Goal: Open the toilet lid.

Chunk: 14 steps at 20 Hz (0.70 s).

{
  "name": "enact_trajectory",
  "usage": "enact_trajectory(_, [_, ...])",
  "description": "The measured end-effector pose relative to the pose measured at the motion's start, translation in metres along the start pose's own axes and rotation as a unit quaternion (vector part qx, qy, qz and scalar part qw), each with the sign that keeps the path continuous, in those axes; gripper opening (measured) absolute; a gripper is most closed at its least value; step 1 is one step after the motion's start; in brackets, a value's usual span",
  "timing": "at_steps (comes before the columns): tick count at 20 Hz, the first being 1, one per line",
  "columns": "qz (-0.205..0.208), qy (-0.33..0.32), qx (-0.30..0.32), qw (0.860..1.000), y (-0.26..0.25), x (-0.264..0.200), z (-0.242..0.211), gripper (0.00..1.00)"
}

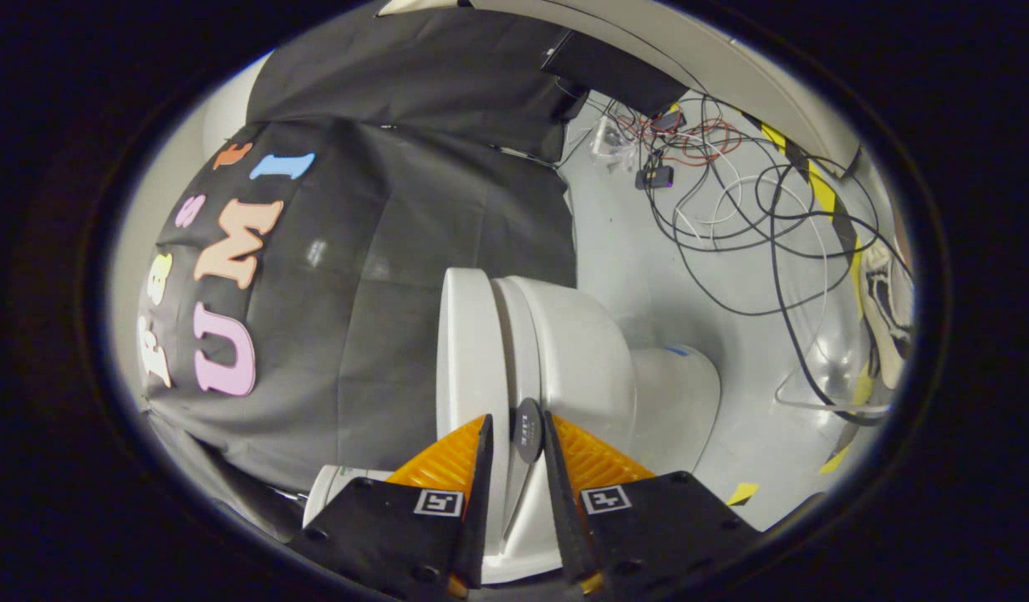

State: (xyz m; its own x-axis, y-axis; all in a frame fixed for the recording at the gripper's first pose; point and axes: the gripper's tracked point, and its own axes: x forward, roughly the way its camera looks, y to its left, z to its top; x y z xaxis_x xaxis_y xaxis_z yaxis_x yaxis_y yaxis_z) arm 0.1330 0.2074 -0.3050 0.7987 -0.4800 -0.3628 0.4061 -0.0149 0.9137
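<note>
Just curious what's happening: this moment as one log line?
toilet lid: down | tongs: fingers either side of lid's rim, grip unclear | dark oval tab: between fingers

Can't really tell if the gripper (515,428) is actually pinching the toilet lid (466,351); the lid's front edge runs down between the fingers and gets covered by them. There's a dark oval tab (527,430) in the gap too, its print too tiny to make out. The toilet's (581,351) base is partly behind the bowl. Past it, the cable tangle (731,192) on the floor (623,251) is a mess, small boxes in there too small to identify.
</note>
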Motion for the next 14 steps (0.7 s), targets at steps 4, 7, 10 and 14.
enact_trajectory(4, [0.008,-0.002,0.008,1.0,0.001,0.004,0.002,0.37])
enact_trajectory(7, [0.013,-0.005,0.019,1.0,-0.001,0.005,0.005,0.37])
enact_trajectory(10, [0.024,-0.01,0.036,0.999,-0.001,0.009,0.007,0.37])
enact_trajectory(14, [0.025,-0.008,0.044,0.999,-0.001,0.02,0.012,0.37])
